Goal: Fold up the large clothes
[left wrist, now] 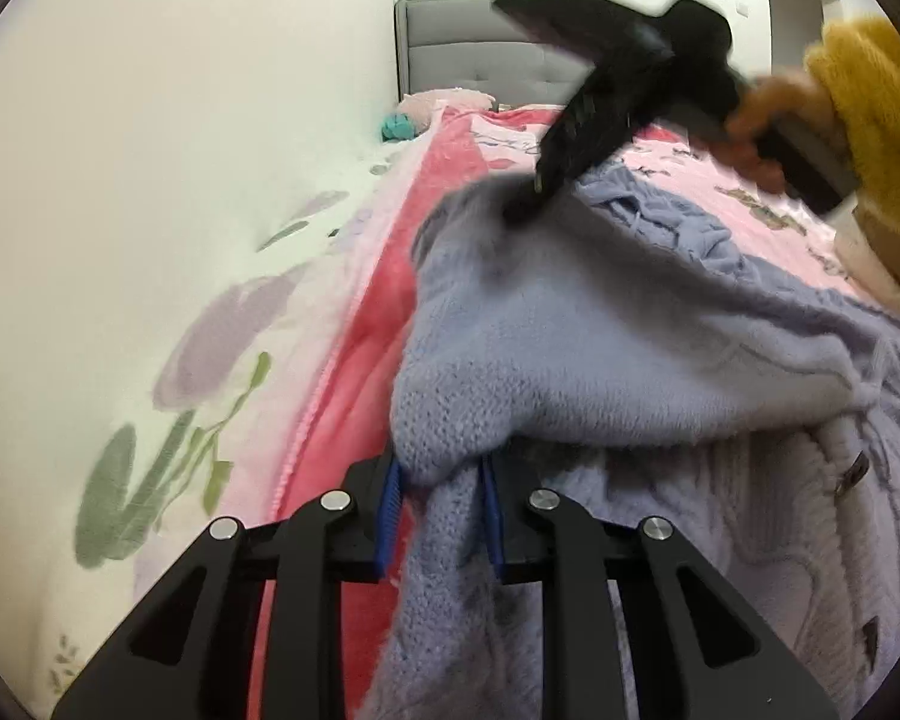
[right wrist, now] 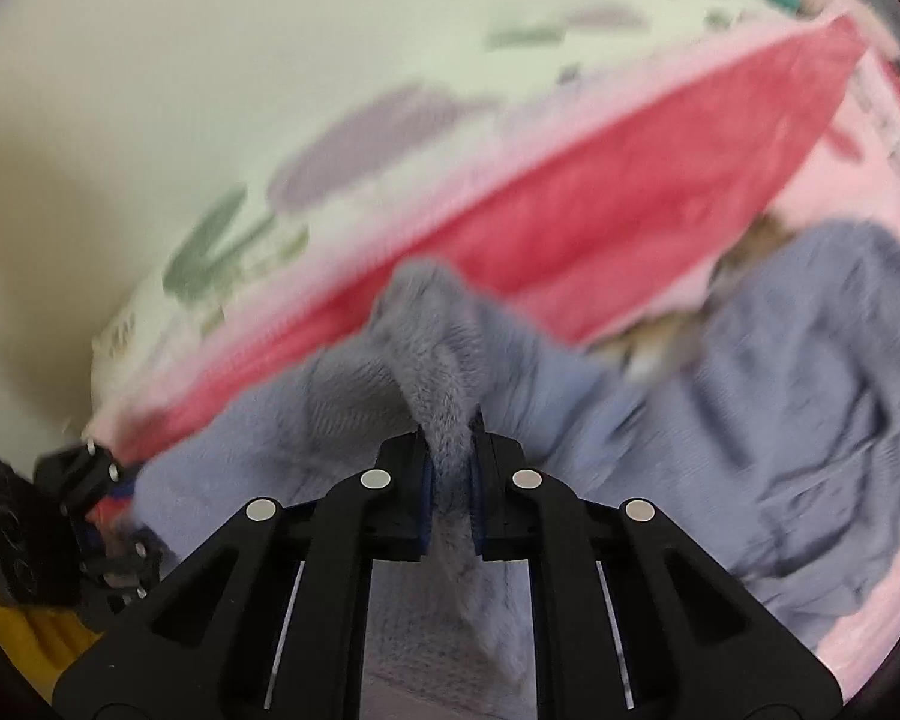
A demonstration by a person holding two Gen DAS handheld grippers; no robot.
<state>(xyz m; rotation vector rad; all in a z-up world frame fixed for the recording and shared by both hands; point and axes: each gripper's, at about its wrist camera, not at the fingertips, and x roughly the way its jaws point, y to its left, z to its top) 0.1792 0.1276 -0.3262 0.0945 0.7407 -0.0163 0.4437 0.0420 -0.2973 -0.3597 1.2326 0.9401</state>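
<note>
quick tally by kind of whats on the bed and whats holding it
lavender knit sweater: 1
pink and red blanket: 1
floral sheet: 1
teal item near the headboard: 1
hand-held grippers, left and right, both clamped on the sweater: 2
total: 6

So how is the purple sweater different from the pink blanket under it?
The sweater is lavender knit with cable patterns; the blanket is pink and red fleece. The sweater is bunched and lifted, pinched by the left gripper and the right gripper, while the blanket lies spread flat on the bed. Both look soft and fuzzy.
</note>
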